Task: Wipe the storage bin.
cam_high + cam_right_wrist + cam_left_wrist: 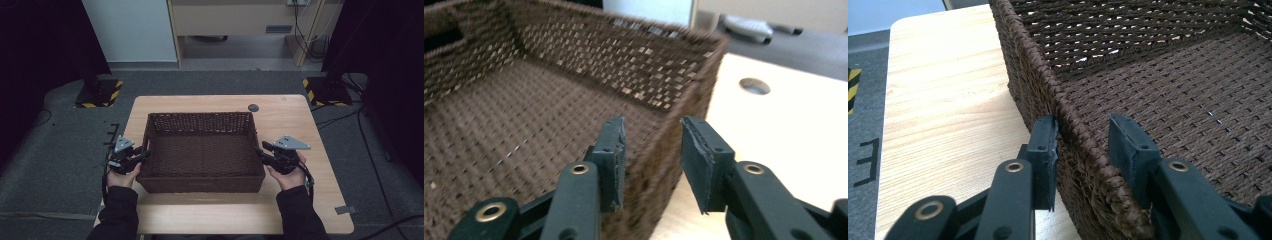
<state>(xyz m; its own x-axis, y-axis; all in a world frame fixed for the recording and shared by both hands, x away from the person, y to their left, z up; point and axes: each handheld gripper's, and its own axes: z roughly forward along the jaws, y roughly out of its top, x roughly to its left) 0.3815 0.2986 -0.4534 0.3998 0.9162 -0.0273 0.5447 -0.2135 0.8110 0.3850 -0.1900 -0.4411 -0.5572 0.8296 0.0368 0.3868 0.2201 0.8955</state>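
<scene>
- Two grippers, one basket: the brown woven basket [201,152] sits at the centre of the high view on the pale wooden table [295,210], long sides running left to right, nothing inside it.
- At the left of that view, the left gripper [142,156] straddles the basket's short left wall, the hand [122,175] behind it low in the frame.
- In the left gripper view the braided rim [1075,127] runs up the middle of the frame between the jaws. The left pad [1048,150] is right against the outer wall; the right pad [1125,147] stands a little off it, inside the basket. So the jaws are spread around the rim, not pinching it.
- Over at the right of the high view, the right gripper [260,151] mirrors that on the opposite short wall.
- The right gripper view is blurred, but the wall's top edge [684,102] passes between the jaws, one pad [614,150] inside, the other pad [699,160] outside over the table, with gaps either side: spread as well.
- Why opposite ends? My read is balance: a wide, flexible basket carried from both short walls should stay level rather than tip or twist.
- Table's grommet hole [253,107] lies beyond the far right corner, apart from the basket.
- Judging by the gaps, neither side has a firm hold right now; both need to close on the rim before any lift.
</scene>
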